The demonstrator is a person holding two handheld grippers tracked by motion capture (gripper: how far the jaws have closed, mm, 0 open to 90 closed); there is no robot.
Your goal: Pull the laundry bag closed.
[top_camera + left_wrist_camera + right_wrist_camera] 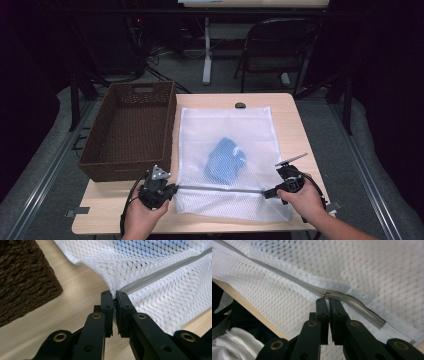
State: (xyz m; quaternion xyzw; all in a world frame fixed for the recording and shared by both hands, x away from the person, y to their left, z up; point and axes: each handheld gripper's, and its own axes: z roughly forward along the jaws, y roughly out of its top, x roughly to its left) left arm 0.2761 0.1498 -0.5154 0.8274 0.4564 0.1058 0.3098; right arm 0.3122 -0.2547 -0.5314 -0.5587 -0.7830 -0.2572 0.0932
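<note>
Both grippers clamped: left gripper (114,298) on mesh bag (160,290) edge, right gripper (326,300) on zipper pull (326,294).

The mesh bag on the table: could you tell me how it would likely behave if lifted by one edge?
The mesh bag would probably flop and sag: its netting already puckers where the left tongs pinch it. It looks light, being thin and see-through. The blue item inside would likely slide toward the low end.

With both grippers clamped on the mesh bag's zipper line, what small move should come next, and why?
Probably draw the right gripper, shut on the zipper pull, along the zipper toward the left gripper, which pins the mesh bag at its end. The track looks parted behind the pull.
</note>
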